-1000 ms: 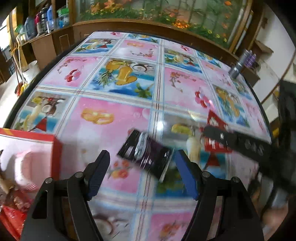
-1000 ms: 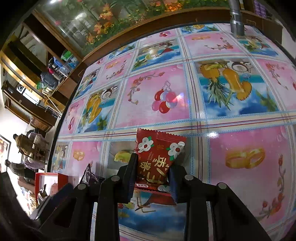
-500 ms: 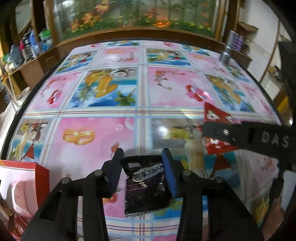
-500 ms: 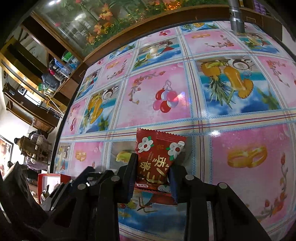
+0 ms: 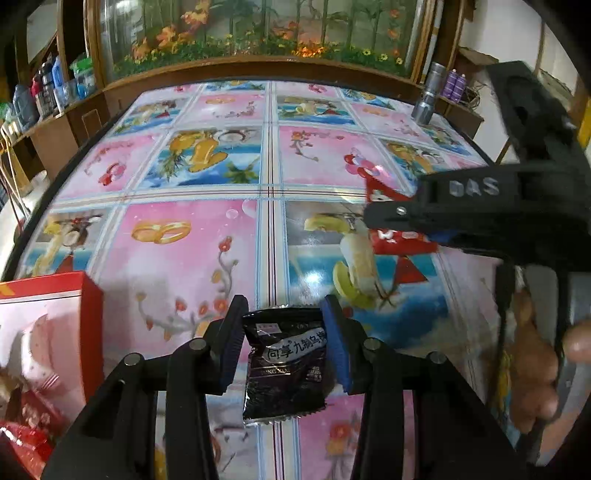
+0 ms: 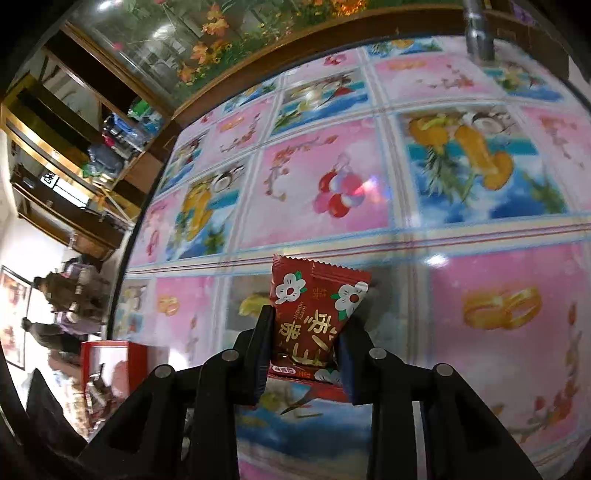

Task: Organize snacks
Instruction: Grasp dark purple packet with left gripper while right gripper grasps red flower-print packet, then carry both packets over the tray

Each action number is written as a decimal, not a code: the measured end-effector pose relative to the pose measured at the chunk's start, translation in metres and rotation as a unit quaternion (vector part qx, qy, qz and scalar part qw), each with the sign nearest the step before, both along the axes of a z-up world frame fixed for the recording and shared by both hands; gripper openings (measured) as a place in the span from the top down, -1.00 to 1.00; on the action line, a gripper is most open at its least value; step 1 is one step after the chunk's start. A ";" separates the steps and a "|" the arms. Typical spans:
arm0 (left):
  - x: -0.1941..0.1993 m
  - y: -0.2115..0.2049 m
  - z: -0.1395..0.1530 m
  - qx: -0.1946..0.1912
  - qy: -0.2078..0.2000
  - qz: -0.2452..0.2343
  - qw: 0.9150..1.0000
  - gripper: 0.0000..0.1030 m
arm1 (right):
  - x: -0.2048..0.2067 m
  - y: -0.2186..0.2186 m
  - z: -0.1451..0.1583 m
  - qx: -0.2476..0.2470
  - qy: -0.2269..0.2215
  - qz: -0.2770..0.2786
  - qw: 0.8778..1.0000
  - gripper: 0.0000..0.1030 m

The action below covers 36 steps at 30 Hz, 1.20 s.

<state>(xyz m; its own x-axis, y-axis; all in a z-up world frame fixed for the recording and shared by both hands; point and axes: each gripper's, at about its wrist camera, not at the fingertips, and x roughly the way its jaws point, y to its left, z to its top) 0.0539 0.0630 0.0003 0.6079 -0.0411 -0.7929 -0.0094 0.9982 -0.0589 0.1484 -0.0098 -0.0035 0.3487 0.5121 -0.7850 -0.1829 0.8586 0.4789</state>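
A black snack packet (image 5: 286,363) with white lettering sits between my left gripper's (image 5: 284,338) blue-padded fingers, which are shut on its sides just above the patterned table (image 5: 207,258). My right gripper (image 6: 304,350) is shut on a red snack packet (image 6: 314,314) with white flowers, held upright. In the left wrist view the right gripper (image 5: 373,218) reaches in from the right with the red packet (image 5: 391,236) showing around its fingers. A red box (image 5: 55,332) stands at the left edge, and appears as the red box (image 6: 110,365) in the right wrist view.
A metal cylinder (image 5: 428,99) stands at the table's far right corner. A wooden ledge with a fish tank (image 5: 258,33) runs behind the table. Bottles (image 5: 44,88) fill shelves at far left. A person's hand (image 5: 543,373) shows at lower right. People (image 6: 66,295) are far off at left.
My left gripper closed from wide open onto the black packet, which turned from slanted to straight between the fingers. The right gripper kept hold of the red packet without moving.
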 end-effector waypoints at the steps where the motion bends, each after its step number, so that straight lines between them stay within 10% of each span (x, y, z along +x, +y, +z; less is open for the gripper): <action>1: -0.004 -0.001 0.002 0.007 -0.005 0.000 1.000 0.24 | 0.000 0.000 0.000 0.005 0.003 0.002 1.000 0.40; 36: -0.131 0.062 0.067 0.057 -0.103 0.067 0.991 0.23 | -0.050 0.035 0.022 0.096 -0.064 0.080 0.990 0.41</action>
<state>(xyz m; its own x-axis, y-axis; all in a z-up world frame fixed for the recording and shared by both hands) -0.0768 0.1248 0.0670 0.7508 0.1334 -0.6470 -0.1411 0.9892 0.0402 0.0982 0.0250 0.0188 0.3409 0.7050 -0.6220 -0.3792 0.7085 0.5952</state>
